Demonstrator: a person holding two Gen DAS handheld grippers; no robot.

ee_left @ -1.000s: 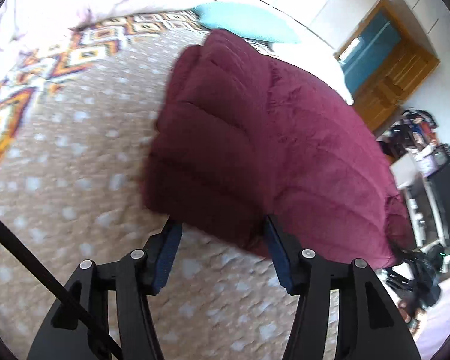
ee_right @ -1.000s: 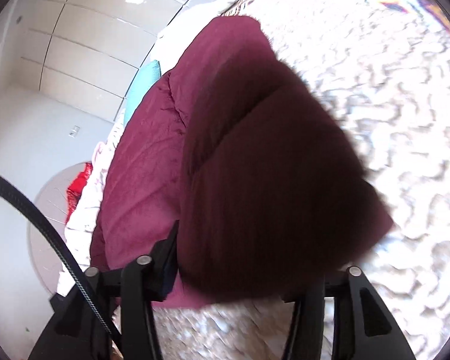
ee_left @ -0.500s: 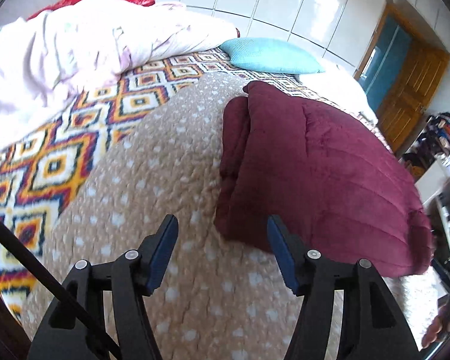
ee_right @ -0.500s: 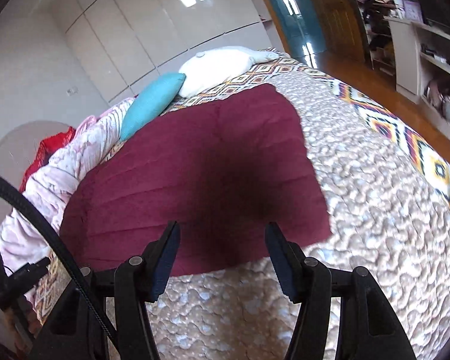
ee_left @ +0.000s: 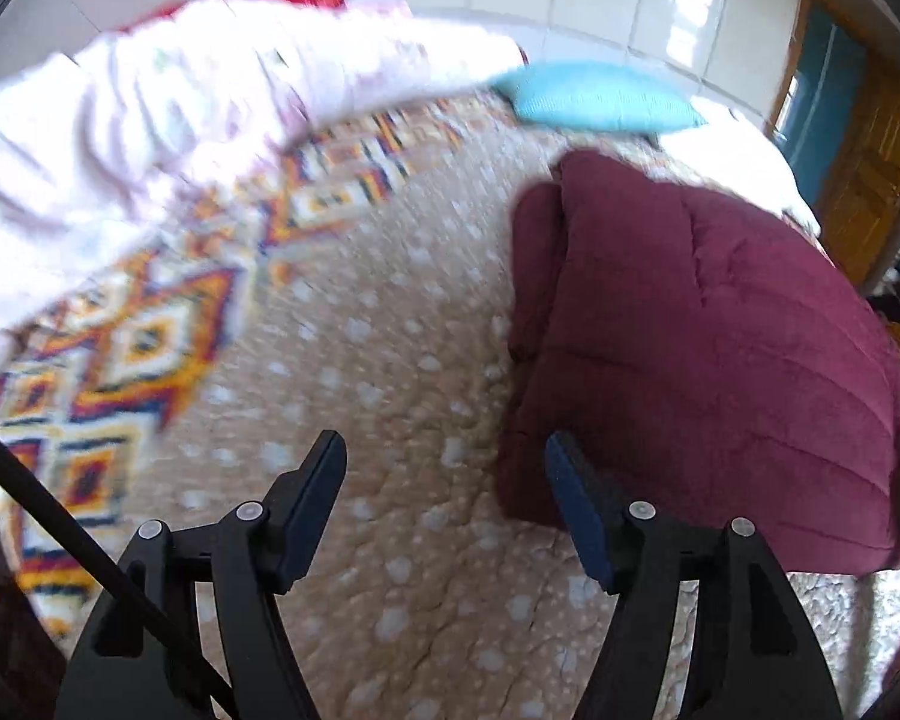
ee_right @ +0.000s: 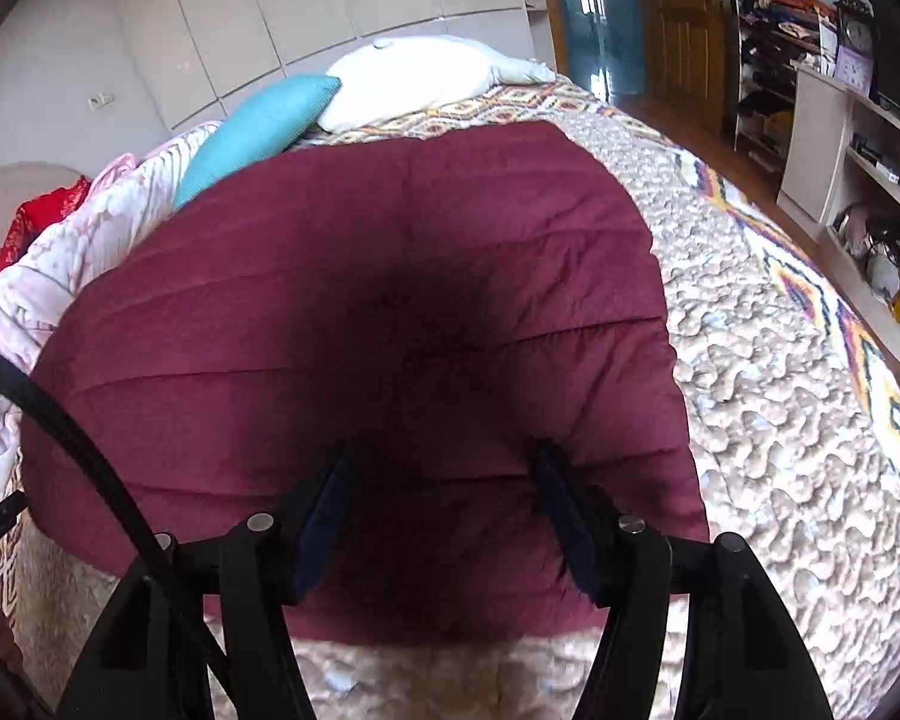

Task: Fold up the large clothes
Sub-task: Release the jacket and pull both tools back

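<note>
The left gripper is hanging with its two dark fingers spread wide and nothing between them, poised over the beige dotted bedspread. Its right-hand finger is sitting just beside the near left corner of the maroon quilted jacket, though whether it is touching the fabric cannot be told. The right gripper is likewise standing wide open and gripping nothing, its fingers framing the near part of the same maroon quilted jacket from above; a dark shadow is falling on the cloth between them.

The jacket is lying folded into a broad, padded rectangle on the bedspread, its stitched channels running across it and doubled layers showing along its left edge in the left wrist view. A patterned blanket of orange, white and navy diamonds is spreading out beyond the beige cover, blurred in the left wrist view. A pale pink quilt is heaped along the far left side of the bed, with a teal pillow and a white pillow lying at the head. A wooden door and open shelving crowded with small items are standing past the bed on the right.
</note>
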